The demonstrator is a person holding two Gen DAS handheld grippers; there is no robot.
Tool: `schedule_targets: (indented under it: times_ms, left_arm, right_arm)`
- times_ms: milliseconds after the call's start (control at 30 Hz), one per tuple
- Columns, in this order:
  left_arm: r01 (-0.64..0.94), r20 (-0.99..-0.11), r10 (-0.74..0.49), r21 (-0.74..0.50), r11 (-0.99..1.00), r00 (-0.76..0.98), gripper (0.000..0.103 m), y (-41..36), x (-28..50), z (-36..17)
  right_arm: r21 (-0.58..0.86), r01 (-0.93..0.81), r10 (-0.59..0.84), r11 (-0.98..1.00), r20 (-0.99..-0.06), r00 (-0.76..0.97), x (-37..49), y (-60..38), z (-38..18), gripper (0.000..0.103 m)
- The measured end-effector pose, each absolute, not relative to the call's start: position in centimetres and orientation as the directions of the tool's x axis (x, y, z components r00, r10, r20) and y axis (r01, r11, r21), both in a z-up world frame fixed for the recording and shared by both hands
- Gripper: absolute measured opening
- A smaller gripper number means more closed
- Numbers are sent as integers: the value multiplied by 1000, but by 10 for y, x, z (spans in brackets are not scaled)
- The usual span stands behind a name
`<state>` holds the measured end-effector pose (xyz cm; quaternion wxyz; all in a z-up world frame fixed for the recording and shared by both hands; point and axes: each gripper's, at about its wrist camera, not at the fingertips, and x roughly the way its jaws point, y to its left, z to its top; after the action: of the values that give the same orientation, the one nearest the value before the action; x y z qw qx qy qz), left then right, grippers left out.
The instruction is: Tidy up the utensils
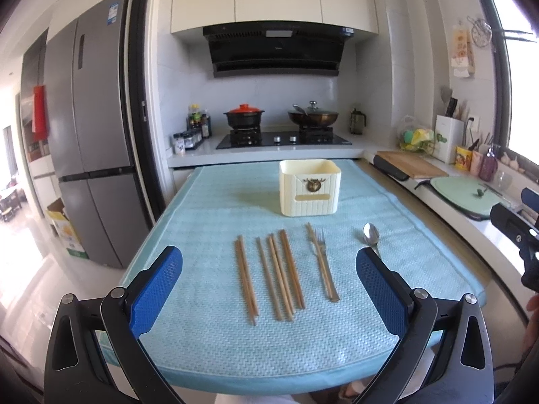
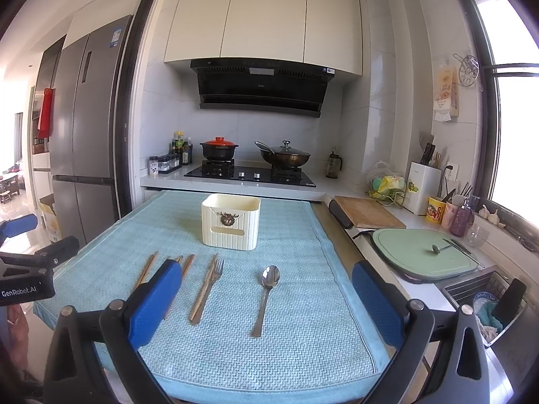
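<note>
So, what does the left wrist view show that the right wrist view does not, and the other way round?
Only the left wrist view shows the whole row of chopsticks; in the right wrist view the right gripper's left finger hides most of them.

Only the right wrist view shows the whole spoon, handle included, and the sink beside the green board.

Both show the cream holder, the fork lying beside one chopstick, the blue mat, and both grippers open: left gripper, right gripper.

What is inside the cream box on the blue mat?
Only the inner walls near the rim of the cream box show, with nothing sticking out above it. Its front wall hides the bottom, so low-lying contents cannot be excluded.
</note>
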<state>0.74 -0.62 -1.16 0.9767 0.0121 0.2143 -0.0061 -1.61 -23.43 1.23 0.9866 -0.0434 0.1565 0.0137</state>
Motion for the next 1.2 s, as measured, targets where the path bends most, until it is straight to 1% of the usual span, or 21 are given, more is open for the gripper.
schedule_targets:
  times_ms: [67, 167, 233, 300, 367, 467, 567, 667, 733, 833, 1000, 1200]
  left_arm:
    - [43, -443, -30, 20, 999, 896, 103, -5, 15, -15]
    - [28, -486, -7, 36, 999, 874, 103, 0, 29, -22]
    - [18, -514, -15, 1, 1000, 858, 103, 9, 39, -28]
    - [28, -540, -53, -54, 998, 840, 103, 21, 49, -35]
    - [22, -543, -76, -106, 994, 836, 103, 35, 58, -42]
    - [-42, -557, -42, -136, 990, 829, 103, 57, 77, -55]
    - [-94, -583, 10, -114, 989, 812, 103, 71, 98, -66]
    - [-115, -611, 42, -81, 990, 791, 103, 77, 118, -80]
    - [-120, -635, 49, -69, 990, 771, 103, 80, 133, -90]
    - [-119, -671, 45, -64, 991, 740, 103, 80, 155, -107]
    - [-122, -715, 53, -45, 992, 697, 103, 80, 190, -133]
    - [-136, -753, 62, -36, 990, 655, 103, 85, 220, -155]
  right_arm:
    - [-56, -50, 32, 997, -294, 955, -13, -240, 14, 103]
    - [-35, -64, 52, 997, -268, 962, -6, -246, 16, 103]
    - [-39, -69, 56, 997, -262, 963, 0, -249, 15, 103]
    - [-36, -78, 65, 996, -262, 963, 8, -253, 12, 103]
    - [-12, -95, 88, 995, -287, 954, 20, -259, 6, 103]
    - [18, -113, 113, 993, -332, 937, 39, -267, -9, 103]
    - [26, -115, 116, 993, -415, 903, 61, -271, -28, 103]
    - [-36, -55, 30, 998, -505, 863, 82, -269, -47, 103]
    - [-41, -17, -7, 999, -538, 843, 93, -272, -57, 103]
    - [-3, 13, -12, 1000, -581, 814, 110, -281, -72, 103]
    - [35, 35, -6, 999, -627, 779, 134, -288, -90, 103]
    - [31, 14, 8, 999, -633, 774, 145, -281, -96, 103]
